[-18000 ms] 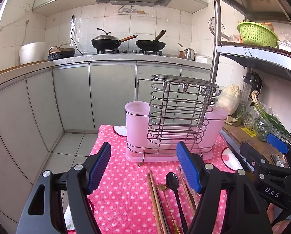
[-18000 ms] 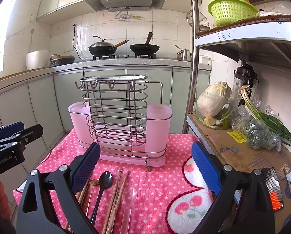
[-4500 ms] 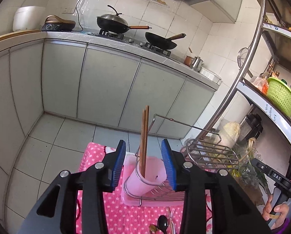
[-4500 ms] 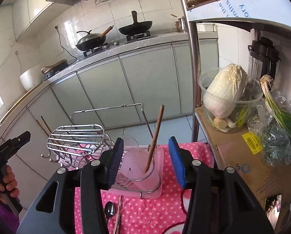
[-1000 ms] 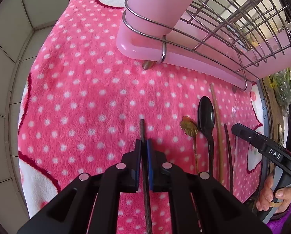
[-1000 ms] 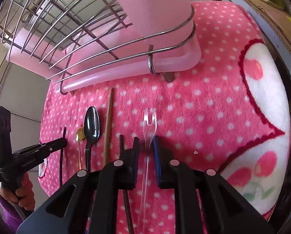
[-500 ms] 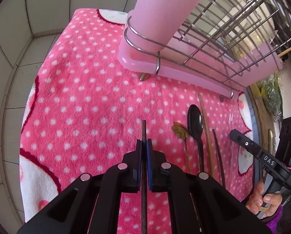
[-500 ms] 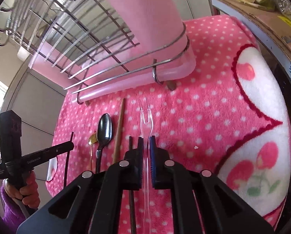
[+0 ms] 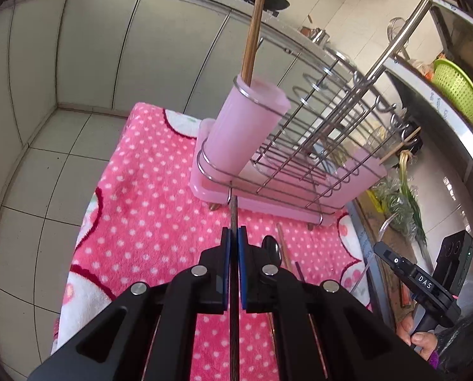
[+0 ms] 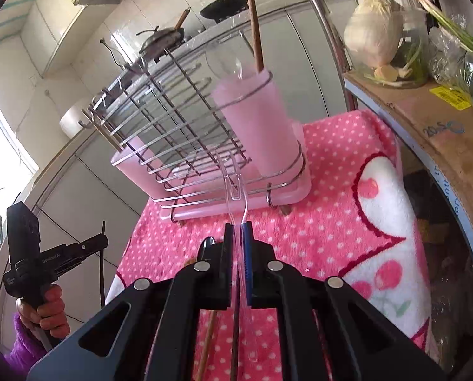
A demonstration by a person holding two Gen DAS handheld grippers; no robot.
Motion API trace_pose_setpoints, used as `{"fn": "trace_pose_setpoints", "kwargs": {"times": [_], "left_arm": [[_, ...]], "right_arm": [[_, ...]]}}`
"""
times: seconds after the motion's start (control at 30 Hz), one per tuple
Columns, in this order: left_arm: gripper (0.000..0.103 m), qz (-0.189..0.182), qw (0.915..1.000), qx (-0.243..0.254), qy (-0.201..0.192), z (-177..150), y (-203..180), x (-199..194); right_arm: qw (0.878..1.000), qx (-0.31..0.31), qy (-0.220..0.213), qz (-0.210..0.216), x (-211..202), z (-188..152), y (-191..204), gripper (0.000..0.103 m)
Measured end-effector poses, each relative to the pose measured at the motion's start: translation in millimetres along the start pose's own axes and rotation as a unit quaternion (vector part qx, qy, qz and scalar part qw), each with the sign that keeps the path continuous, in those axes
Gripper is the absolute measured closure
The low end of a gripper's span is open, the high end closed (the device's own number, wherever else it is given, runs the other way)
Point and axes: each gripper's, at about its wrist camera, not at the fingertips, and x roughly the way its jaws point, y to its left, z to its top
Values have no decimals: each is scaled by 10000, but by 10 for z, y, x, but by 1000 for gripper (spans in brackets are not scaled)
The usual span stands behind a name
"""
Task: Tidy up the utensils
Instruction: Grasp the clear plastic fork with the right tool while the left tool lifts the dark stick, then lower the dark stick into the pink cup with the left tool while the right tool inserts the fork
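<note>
Left hand-held gripper (image 9: pixel 233 233) pinches a thin dark chopstick (image 9: pixel 233 212); right hand-held gripper (image 10: pixel 237 230) pinches a clear plastic fork (image 10: pixel 235 187) above fuzzy pink polka-dot cloth (image 10: pixel 325 209).

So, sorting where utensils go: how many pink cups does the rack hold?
2: a pink cup with chopsticks at the near end of the rack, another at the far end.

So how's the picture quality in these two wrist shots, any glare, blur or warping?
Left wrist view: strong fisheye bending of the cabinet fronts, even daylight, sharp on the left gripper. Right wrist view: window at the left edge blown out white, the clear plastic fork hard to see against the rack.
</note>
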Motion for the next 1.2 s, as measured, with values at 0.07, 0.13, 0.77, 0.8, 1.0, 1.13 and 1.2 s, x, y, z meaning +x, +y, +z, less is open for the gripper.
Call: {"fn": "trace_pose_setpoints", "kwargs": {"times": [0.07,0.13,0.77,0.8,1.0,1.13,1.2], "left_arm": [[99,-110,9997,-20,-229,54,-23,-132],[99,-205,9987,-33,-459,126,-75,-247],[99,20,9537,445,-2975,1433,-770,-656],[99,69,9489,517,-3111,1473,-803,-601],[99,394,9290,902,-3567,1519,-914,-268],[99,504,9218,1026,-3704,1456,-883,-86],[99,525,9212,1090,-3699,1406,-868,-5]], "right_arm": [[9997,-30,-242,30,-116,76,21,97],[9988,-87,-479,63,-219,178,80,97],[9633,-972,-2502,-68,-568,1591,603,97],[9618,-1012,-2540,-105,-538,1636,607,97],[9572,-1247,-2587,-344,-262,1725,595,97],[9608,-1264,-2430,-439,-68,1601,526,97],[9633,-1248,-2330,-473,1,1541,496,97]]}}
